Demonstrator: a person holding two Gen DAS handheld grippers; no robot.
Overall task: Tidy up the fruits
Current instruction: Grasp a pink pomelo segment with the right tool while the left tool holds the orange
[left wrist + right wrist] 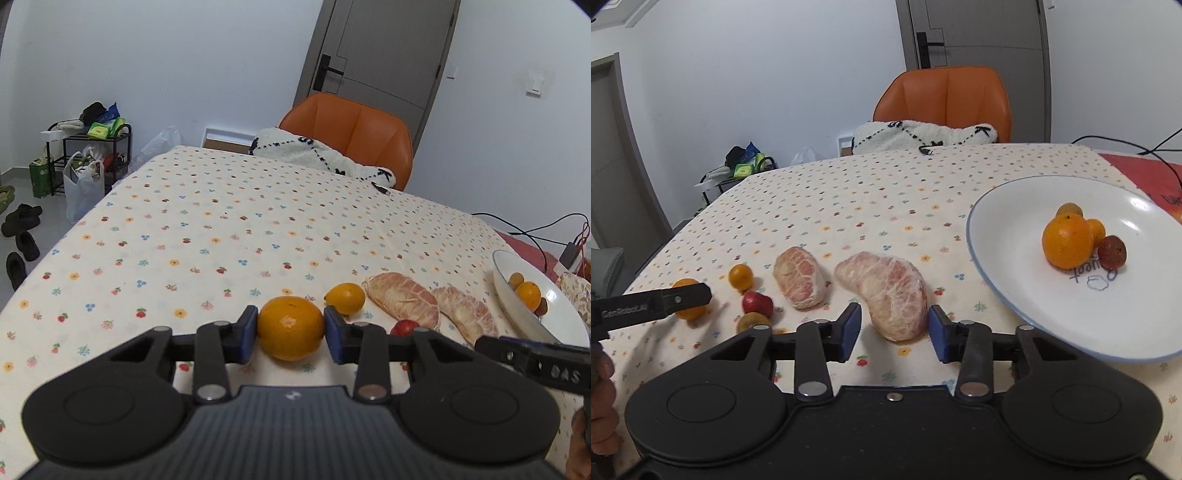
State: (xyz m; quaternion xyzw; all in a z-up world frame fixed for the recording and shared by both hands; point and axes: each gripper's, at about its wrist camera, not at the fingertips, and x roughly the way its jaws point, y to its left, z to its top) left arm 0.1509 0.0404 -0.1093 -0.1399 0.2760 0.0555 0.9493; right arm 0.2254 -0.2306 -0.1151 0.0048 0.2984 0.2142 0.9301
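While my left gripper [290, 329] pinches the round, dimpled orange [290, 327] dead ahead at twelve o'clock, both blue pads on its skin, my right gripper [892, 328] straddles the near end of the peeled, pink-veined pomelo segment [884, 294]. Its right pad touches the membrane; the left stands just off, so no firm hold yet. The segment's long axis runs toward eleven o'clock — the white ceramic plate [1004, 295] of fruit lies at two o'clock, nearer my right hand — soft flesh, so I'd squeeze gently.

Orange chair [354, 136], grey door [384, 55]
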